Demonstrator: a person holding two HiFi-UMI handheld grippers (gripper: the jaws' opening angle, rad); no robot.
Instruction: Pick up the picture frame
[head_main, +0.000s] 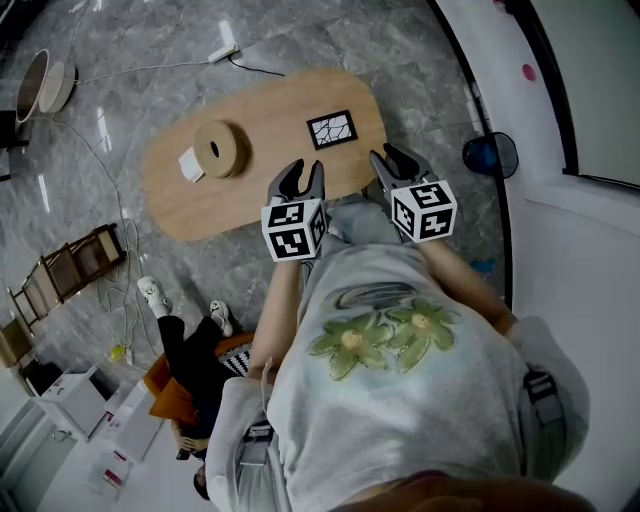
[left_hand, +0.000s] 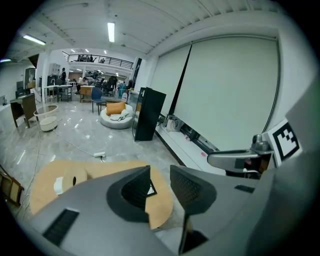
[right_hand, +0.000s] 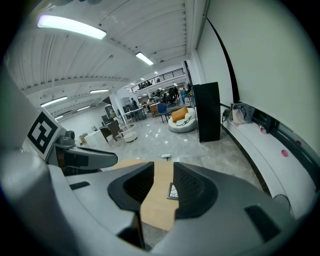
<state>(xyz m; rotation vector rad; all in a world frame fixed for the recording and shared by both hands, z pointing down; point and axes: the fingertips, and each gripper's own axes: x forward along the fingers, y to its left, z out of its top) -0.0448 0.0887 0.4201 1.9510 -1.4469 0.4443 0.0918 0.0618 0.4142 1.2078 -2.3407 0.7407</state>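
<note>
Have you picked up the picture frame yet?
Not yet, nothing is done. The small black-rimmed picture frame lies flat on the oval wooden table, untouched. The left claw and right claw hover open and empty near the table's edge. Reaching, gripping and lifting are all left.

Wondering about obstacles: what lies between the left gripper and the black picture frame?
Nothing; the head view shows only bare oval wooden table between the left gripper and the black picture frame.
</note>
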